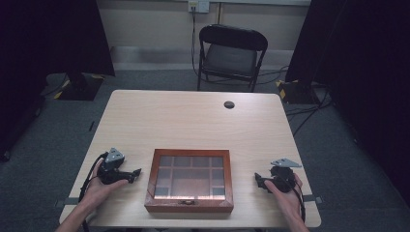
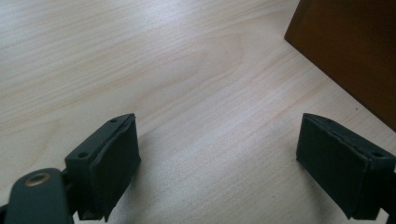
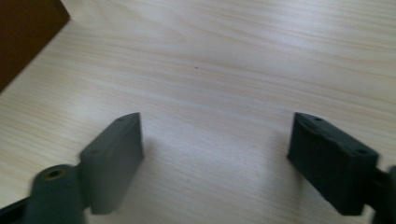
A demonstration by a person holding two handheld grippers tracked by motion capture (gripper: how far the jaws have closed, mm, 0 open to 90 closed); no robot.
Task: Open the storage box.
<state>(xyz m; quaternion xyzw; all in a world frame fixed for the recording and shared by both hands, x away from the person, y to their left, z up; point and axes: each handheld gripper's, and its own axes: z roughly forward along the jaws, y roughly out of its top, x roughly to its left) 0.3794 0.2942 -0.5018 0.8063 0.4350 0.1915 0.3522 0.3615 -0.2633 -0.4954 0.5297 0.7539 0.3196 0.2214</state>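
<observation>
Left hand-held gripper [image 1: 134, 175] at 9 o'clock of the wooden box [image 1: 189, 181], jaws spread wide, nothing between them. Right hand-held gripper [image 1: 259, 180] at 3 o'clock, likewise agape and empty. Desk [image 1: 193, 121] carries the glass-lidded box at its 6 o'clock edge, lid down, untouched.

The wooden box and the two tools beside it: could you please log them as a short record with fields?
box: wooden box with a glass lid over compartments, lid shut, near the front edge of the table
left tool: left tool open, jaws empty, resting left of the box, apart from it
right tool: right tool open, jaws empty, right of the box, apart from it
beyond table: black folding chair
</observation>
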